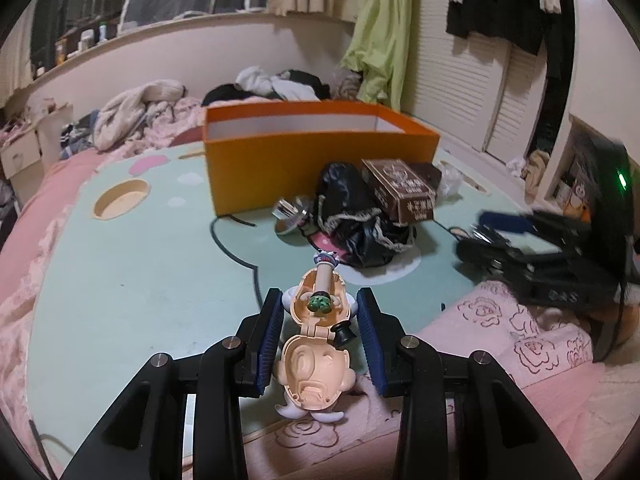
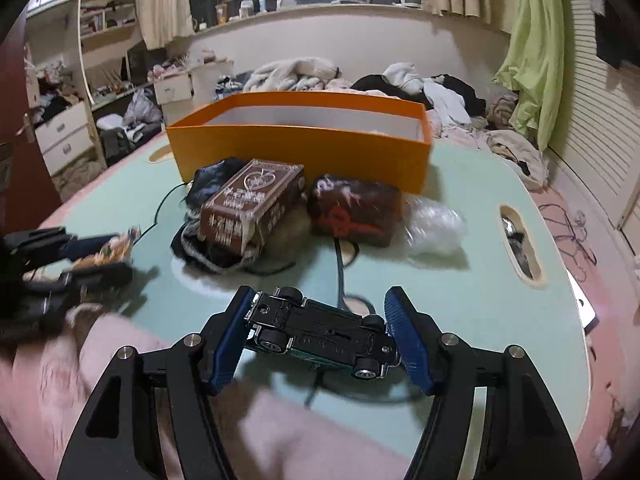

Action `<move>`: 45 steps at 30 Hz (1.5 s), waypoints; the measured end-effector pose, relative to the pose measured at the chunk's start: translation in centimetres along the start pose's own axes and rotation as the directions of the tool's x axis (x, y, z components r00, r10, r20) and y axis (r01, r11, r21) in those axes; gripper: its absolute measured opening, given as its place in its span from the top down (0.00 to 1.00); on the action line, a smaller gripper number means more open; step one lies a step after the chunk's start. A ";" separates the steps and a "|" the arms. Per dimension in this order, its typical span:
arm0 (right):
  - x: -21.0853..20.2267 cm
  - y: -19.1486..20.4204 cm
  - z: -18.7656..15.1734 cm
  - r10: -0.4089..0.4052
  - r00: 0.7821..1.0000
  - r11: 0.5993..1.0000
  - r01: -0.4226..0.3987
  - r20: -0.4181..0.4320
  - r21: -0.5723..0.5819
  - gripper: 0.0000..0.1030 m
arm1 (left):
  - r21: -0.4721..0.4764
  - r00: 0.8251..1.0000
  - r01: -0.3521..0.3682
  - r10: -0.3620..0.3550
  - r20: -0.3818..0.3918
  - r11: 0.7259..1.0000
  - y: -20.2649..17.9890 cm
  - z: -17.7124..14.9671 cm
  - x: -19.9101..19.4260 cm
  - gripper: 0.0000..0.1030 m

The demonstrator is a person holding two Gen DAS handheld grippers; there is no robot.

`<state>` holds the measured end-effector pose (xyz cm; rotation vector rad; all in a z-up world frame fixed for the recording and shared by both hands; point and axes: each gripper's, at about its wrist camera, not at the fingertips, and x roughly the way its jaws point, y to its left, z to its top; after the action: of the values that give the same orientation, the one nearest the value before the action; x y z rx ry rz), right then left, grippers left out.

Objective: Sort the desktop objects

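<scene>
My left gripper (image 1: pixel 320 304) is shut on a peach toy figure (image 1: pixel 318 344), a hinged shell opened in two halves with a small figure inside, held above the near edge of the mint table (image 1: pixel 140 272). My right gripper (image 2: pixel 318 304) is shut on a dark toy car (image 2: pixel 320 330), held upside down with its wheels up. An open orange box (image 1: pixel 312 160) stands at the back of the table; it also shows in the right wrist view (image 2: pixel 304 152). The right gripper shows blurred in the left wrist view (image 1: pixel 472 236).
A brown carton (image 2: pixel 250 204), a black drawstring pouch (image 1: pixel 356 220), a dark red-printed packet (image 2: pixel 354 210), clear plastic wrap (image 2: pixel 434 226) and a shiny metal piece (image 1: pixel 290 214) lie before the box. Pink bedding (image 1: pixel 520 344) and clothes surround the table.
</scene>
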<state>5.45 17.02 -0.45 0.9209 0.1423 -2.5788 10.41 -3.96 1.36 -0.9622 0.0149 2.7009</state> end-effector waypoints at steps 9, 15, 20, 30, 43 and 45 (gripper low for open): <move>-3.0 -0.6 2.4 0.024 0.983 0.998 -0.034 0.182 0.050 0.35 | -0.083 0.998 0.016 -0.011 0.067 0.996 1.1 2.3 -1.1 0.65; -2.7 -0.5 9.5 0.046 0.960 0.996 -0.065 0.277 0.058 0.35 | -0.090 0.988 0.011 0.003 0.156 0.996 1.7 10.2 -0.1 0.65; 1.5 -1.4 16.1 0.052 0.968 0.988 -0.086 0.247 0.128 0.35 | -0.147 0.977 -0.018 0.048 0.206 0.989 2.7 17.3 2.5 0.65; 8.2 -2.3 14.1 -0.060 0.998 0.990 0.061 -0.013 0.129 0.28 | -0.212 0.990 -0.054 0.080 0.114 0.976 4.1 15.1 9.6 0.17; -1.0 -1.0 7.2 0.048 0.997 0.991 -0.055 0.059 0.125 0.24 | -0.181 0.993 -0.117 0.115 -0.023 0.977 3.1 5.7 3.3 0.04; -0.4 -0.2 5.5 0.025 1.000 0.996 -0.026 0.015 0.082 0.24 | -0.177 0.990 -0.129 0.119 -0.071 0.976 2.7 3.7 4.0 0.04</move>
<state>2.42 16.13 4.06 0.9281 0.0205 -2.5840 4.47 -5.24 1.57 -1.1296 -0.1675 2.8250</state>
